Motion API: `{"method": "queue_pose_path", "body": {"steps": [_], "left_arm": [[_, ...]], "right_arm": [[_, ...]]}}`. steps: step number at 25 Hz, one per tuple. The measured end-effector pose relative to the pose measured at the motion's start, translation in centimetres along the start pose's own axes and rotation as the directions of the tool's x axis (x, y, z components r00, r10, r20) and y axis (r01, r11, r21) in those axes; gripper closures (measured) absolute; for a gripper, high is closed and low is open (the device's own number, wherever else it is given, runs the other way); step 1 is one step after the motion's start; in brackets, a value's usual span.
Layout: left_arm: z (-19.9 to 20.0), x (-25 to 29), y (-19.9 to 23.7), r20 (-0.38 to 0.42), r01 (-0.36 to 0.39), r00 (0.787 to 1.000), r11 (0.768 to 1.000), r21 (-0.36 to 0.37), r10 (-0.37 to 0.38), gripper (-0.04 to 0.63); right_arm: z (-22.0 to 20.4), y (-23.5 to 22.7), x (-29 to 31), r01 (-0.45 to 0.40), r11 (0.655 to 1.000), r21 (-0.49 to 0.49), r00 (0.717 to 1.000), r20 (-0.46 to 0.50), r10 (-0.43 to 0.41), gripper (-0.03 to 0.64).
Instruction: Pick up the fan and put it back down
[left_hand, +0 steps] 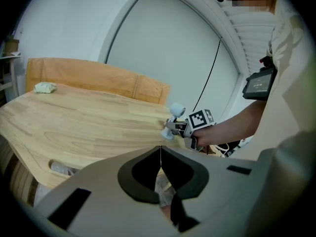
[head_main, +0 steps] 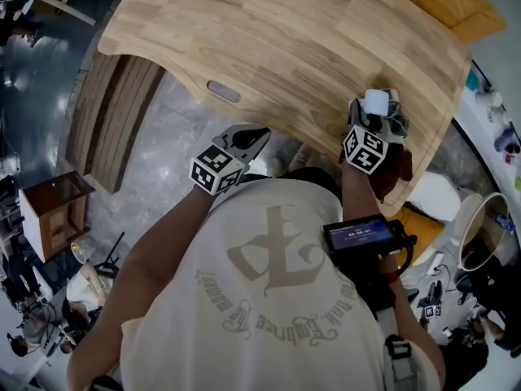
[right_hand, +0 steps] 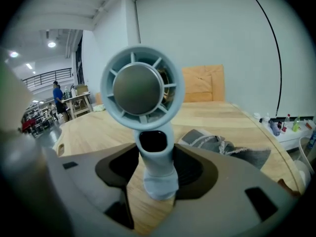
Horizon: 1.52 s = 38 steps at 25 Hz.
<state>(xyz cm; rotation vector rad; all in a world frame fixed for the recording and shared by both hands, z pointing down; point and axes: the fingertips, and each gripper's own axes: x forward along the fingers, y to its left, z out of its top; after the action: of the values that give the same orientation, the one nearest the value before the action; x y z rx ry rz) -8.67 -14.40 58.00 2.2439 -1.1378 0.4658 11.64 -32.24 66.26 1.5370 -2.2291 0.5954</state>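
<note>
Two grippers in the head view: the left gripper (head_main: 251,136) hangs off the table (head_main: 285,39) edge, the right gripper (head_main: 375,116) is at the fan (head_main: 376,102). Left gripper view — jaws clenched, empty. Right gripper view — jaws clasp the upright fan's handle, its base on the table beside a grey cloth (right_hand: 217,144).

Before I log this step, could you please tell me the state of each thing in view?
Fan: upright, base on the table.
Right gripper: fingers shut on the fan's handle.
Left gripper: fingers shut, nothing between them.
Cloth: crumpled, lying beside the fan.
</note>
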Motion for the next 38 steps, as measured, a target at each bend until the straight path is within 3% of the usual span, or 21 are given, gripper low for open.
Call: {"method": "queue_pose_path", "body": {"steps": [14,24,32,38], "left_arm": [[0.7,1.3,0.4,-0.008,0.016,1.0,1.0,0.016,-0.016,0.584],[1.8,2.1,0.6,-0.005,0.033,0.999,0.999,0.029,-0.033,0.584],[2.9,2.4,0.9,0.012,0.027,1.0,0.999,0.046,-0.028,0.584],[3.0,1.6,1.9,0.032,-0.018,0.999,0.999,0.029,0.017,0.584]], "right_arm": [[0.0,0.0,0.4,-0.063,0.997,-0.046,0.998,-0.011,0.063,0.394],[1.0,0.6,0.1,-0.145,0.989,0.034,0.989,0.02,0.144,0.396],[4.6,2.7,-0.8,-0.256,0.966,0.04,0.965,0.074,0.253,0.396],[8.5,5.1,-2.8,-0.358,0.934,-0.007,0.927,0.113,0.357,0.396]]}}
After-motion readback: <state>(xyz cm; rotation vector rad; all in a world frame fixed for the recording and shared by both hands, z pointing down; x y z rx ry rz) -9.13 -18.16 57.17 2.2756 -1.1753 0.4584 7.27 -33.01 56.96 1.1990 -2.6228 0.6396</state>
